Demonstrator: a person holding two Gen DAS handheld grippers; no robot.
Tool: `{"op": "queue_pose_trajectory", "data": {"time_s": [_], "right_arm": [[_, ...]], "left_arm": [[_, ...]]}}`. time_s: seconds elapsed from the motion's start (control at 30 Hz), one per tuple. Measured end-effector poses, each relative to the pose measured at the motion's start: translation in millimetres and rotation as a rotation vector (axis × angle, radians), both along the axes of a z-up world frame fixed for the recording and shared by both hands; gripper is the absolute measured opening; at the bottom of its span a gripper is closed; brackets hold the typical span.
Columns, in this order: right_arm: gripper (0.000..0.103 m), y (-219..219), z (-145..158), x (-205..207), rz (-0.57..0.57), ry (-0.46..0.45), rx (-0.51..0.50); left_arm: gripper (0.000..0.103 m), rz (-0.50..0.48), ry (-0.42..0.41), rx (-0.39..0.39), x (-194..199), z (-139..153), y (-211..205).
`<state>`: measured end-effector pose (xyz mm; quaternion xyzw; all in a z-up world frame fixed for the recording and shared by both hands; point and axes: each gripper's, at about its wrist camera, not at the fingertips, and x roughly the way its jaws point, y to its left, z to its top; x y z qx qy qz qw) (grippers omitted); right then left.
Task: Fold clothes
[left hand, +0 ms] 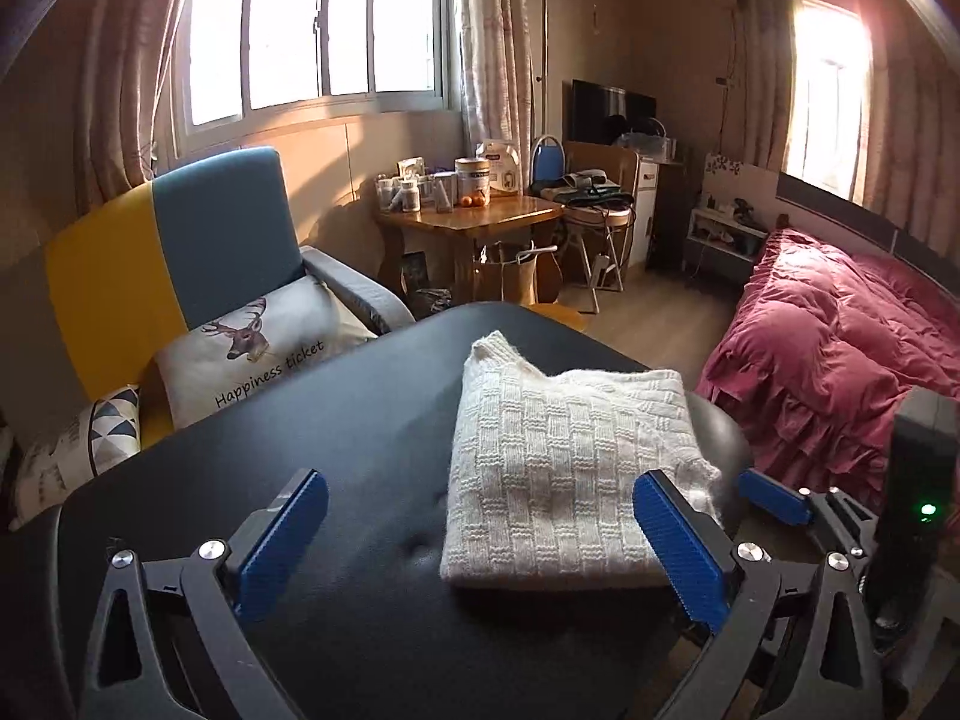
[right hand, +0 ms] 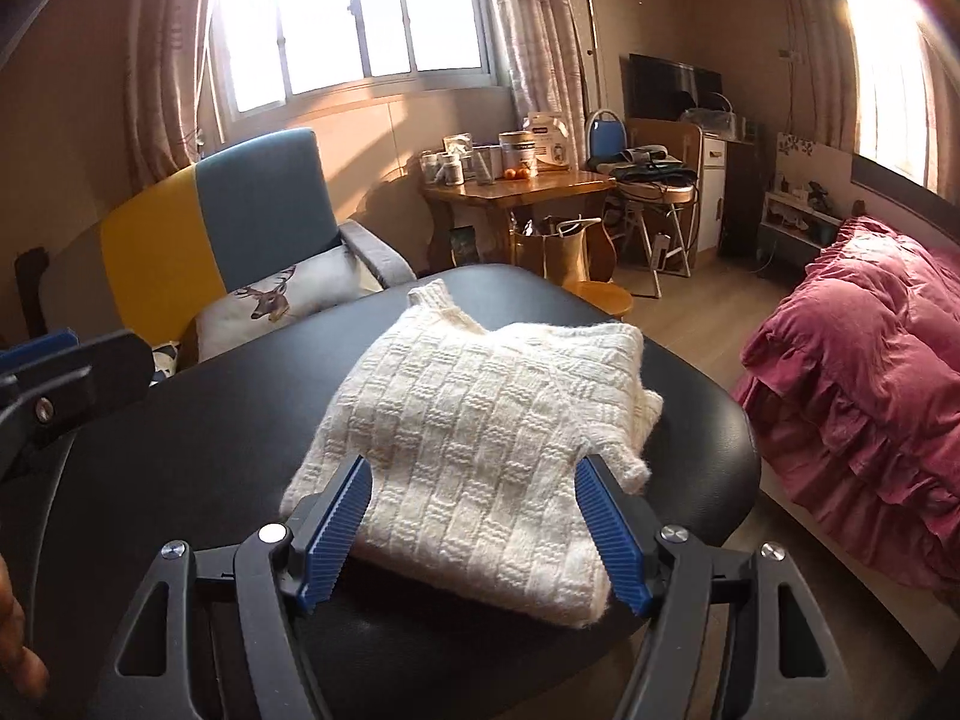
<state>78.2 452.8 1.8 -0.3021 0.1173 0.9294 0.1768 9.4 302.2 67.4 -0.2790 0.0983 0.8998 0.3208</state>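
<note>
Lower centre of the right view, the right gripper (right hand: 474,522) has its blue jaws spread wide around the near edge of the sweater (right hand: 480,414), gripping nothing. The left gripper (left hand: 480,534) is likewise wide open and empty, low in its frame. The sweater lies folded in a compact block mid-frame on the black table (left hand: 252,456). To finish well, I would press the loose right corner flat and square the edges before backing away.
</note>
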Motion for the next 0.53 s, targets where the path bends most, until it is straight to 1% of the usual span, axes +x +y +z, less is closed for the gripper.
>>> {"op": "queue_pose_trajectory", "data": {"time_s": [0.07, 0.17, 0.27, 0.4, 0.53], "right_arm": [[0.072, -7, -1, -1, 0.013, -0.008, 0.004], [0.072, -11, -2, -1, 0.030, -0.022, 0.008], [0.072, -15, -4, -1, 0.036, -0.037, 0.027], [0.072, -15, -9, -2, 0.026, -0.063, 0.038], [0.072, -11, -15, -3, 0.011, -0.082, 0.032]], "left_arm": [[0.103, -0.023, 0.001, 0.015, 5, 6, -3], [0.103, -0.052, 0.016, 0.018, 13, 13, -3], [0.103, -0.075, 0.008, 0.023, 15, 16, -3], [0.103, -0.064, 0.025, 0.029, 16, 13, -3], [0.103, -0.024, 0.036, -0.014, 13, 5, -1]]}}
